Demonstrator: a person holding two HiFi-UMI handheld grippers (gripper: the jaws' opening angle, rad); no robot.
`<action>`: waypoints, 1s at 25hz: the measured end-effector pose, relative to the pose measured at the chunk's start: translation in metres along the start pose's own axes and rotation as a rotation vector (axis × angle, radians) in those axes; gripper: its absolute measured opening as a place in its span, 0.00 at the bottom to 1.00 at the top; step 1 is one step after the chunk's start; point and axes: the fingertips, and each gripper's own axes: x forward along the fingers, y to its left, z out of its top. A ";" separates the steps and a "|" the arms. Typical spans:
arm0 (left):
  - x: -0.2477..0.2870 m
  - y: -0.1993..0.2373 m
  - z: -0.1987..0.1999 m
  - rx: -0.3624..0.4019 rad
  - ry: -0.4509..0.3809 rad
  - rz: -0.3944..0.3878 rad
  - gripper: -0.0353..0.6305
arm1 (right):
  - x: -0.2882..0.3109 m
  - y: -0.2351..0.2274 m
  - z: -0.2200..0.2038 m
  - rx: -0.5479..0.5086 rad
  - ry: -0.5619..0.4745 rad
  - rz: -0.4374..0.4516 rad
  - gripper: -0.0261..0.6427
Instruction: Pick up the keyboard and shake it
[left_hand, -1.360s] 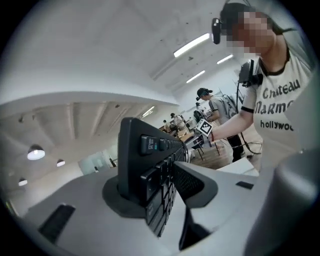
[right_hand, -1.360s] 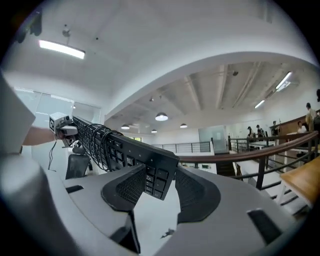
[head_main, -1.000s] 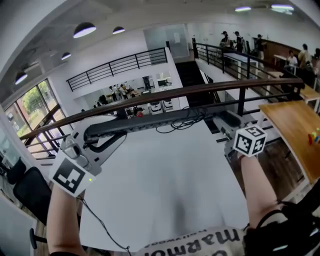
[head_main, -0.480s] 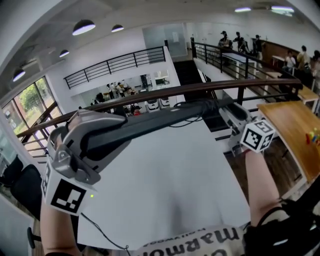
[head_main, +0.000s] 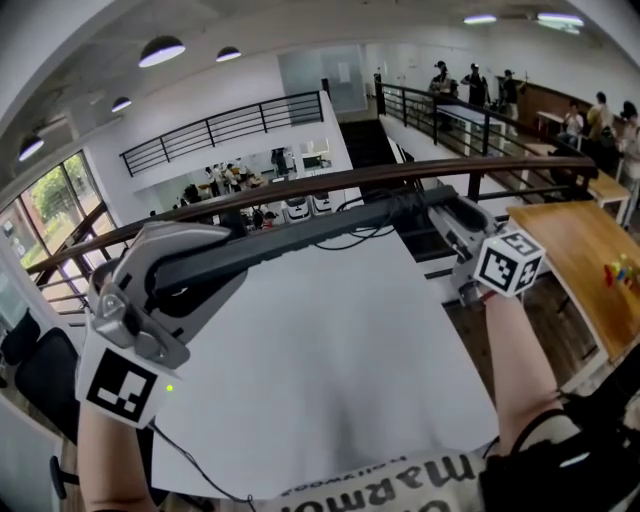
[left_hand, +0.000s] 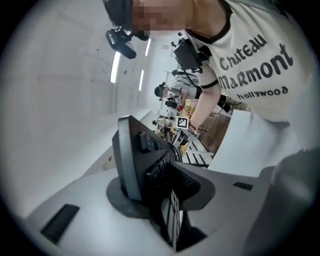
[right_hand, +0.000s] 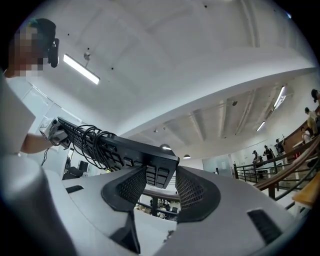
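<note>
**Left side.** The left gripper (head_main: 225, 260) stands over the far left corner of the flat white worktop (head_main: 330, 380). Its jaws are set around the left end of the long black plastic keyboard (head_main: 320, 225). The left gripper view shows one pad against the keyboard's back face and the other against the keys. The jaws have just been closing with the keyboard between them, and they clamp it.

**Centre.** The keyboard is in the air above the far edge of the worktop, clear of the surface. It spans from one gripper to the other. A thin black cable (right_hand: 92, 142) is looped around its body, with some slack drooping beneath.

**Right side.** The right gripper (head_main: 445, 210) is near the far right corner. Its mesh-faced jaws are closed on the keyboard's right end, and the right gripper view shows that end pinched between both pads.

**Status.** The pick-up appears complete, since the keyboard is off the worktop and supported at both ends. The shake is judged to be the step in hand or next due; a single moment cannot confirm which. Both grips look firm enough for it. The loose cable loops are the likeliest thing to slip or swing during shaking.
</note>
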 end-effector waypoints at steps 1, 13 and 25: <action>-0.004 0.000 -0.001 -0.066 0.005 -0.001 0.22 | -0.001 0.003 0.003 -0.004 -0.002 0.004 0.34; -0.028 0.023 -0.028 -0.571 -0.131 0.119 0.20 | 0.012 0.021 0.067 -0.185 -0.052 0.048 0.34; -0.007 0.018 -0.037 -0.758 -0.254 0.201 0.20 | 0.015 -0.003 0.071 -0.069 -0.098 0.069 0.39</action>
